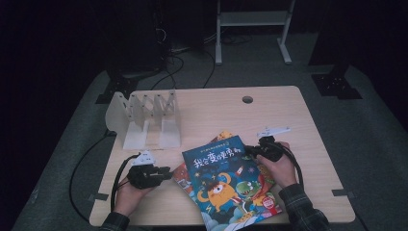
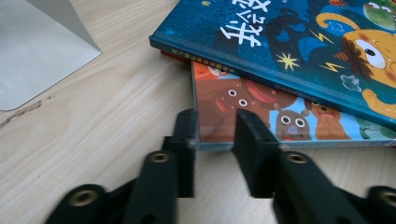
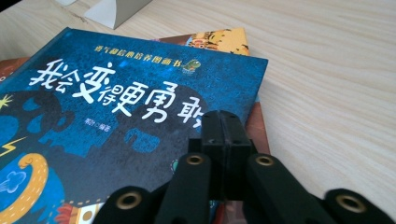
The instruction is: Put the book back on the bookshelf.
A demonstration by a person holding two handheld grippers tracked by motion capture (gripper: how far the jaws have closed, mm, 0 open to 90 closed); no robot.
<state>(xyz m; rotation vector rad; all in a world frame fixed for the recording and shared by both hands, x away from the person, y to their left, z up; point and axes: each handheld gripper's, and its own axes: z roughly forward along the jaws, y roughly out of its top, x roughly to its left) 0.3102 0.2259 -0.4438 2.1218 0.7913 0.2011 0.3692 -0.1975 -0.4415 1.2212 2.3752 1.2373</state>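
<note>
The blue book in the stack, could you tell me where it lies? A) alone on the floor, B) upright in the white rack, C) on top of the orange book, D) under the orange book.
C: the blue book lies flat on the orange book, whose corner juts out beneath it.

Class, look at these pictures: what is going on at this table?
A person works two grippers at a stack of picture books on a wooden table. The left gripper has its jaws apart at the corner of the lower book. The right gripper, jaws together, sits over the blue book on top. A white rack stands behind.
</note>
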